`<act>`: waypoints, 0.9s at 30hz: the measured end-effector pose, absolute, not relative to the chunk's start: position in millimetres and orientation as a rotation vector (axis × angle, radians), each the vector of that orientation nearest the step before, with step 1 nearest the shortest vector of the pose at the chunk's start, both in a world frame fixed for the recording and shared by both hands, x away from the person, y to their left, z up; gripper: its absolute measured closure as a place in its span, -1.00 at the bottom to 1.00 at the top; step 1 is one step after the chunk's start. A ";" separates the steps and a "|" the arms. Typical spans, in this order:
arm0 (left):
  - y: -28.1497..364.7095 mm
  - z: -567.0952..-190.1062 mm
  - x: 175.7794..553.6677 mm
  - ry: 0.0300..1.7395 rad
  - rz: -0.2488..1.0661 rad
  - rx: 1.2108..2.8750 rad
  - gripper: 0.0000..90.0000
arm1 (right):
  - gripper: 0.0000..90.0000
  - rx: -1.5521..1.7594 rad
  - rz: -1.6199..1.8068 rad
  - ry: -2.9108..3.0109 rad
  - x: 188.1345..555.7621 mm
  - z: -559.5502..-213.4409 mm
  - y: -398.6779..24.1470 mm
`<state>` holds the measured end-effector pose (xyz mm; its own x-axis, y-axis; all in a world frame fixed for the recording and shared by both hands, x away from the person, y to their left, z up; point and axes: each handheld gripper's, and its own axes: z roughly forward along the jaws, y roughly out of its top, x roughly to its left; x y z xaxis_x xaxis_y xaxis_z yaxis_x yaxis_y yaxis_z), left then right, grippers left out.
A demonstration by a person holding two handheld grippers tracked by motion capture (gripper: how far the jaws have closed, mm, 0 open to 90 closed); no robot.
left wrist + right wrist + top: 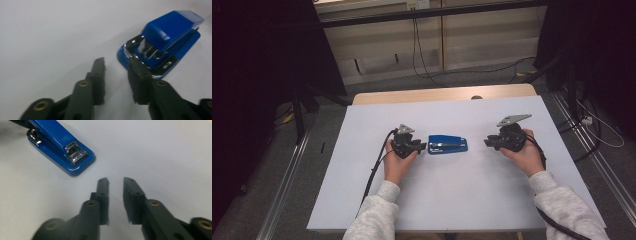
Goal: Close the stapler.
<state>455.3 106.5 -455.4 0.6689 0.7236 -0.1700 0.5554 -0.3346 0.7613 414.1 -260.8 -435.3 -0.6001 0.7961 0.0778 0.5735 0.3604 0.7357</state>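
A blue stapler (447,144) is lying flat at the centre of the frame in the high view, on the white table (462,200), between the two tools. The left hand-held gripper (421,146) is sitting just left of it, its jaws standing narrowly apart with nothing between them; in the left gripper view one jaw tip is appearing right at the stapler's (162,42) metal end. The right hand-held gripper (488,142) is resting a little apart at centre right, its jaws likewise narrowly parted and holding nothing, with the stapler (60,147) showing at upper left.
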 end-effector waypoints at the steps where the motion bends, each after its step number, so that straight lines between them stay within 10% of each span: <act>1: 109.1 -453.5 454.3 0.993 0.250 2.022 0.30 | 0.41 1.218 1.101 2.330 413.5 -435.6 -261.3; 9: 131.7 -435.1 437.0 0.968 0.230 1.957 -0.35 | -0.18 1.257 1.185 2.293 397.8 -430.0 -266.9; 27: 187.5 -417.1 384.8 0.956 0.255 1.925 -0.72 | -0.69 1.253 1.230 2.275 339.5 -426.5 -280.6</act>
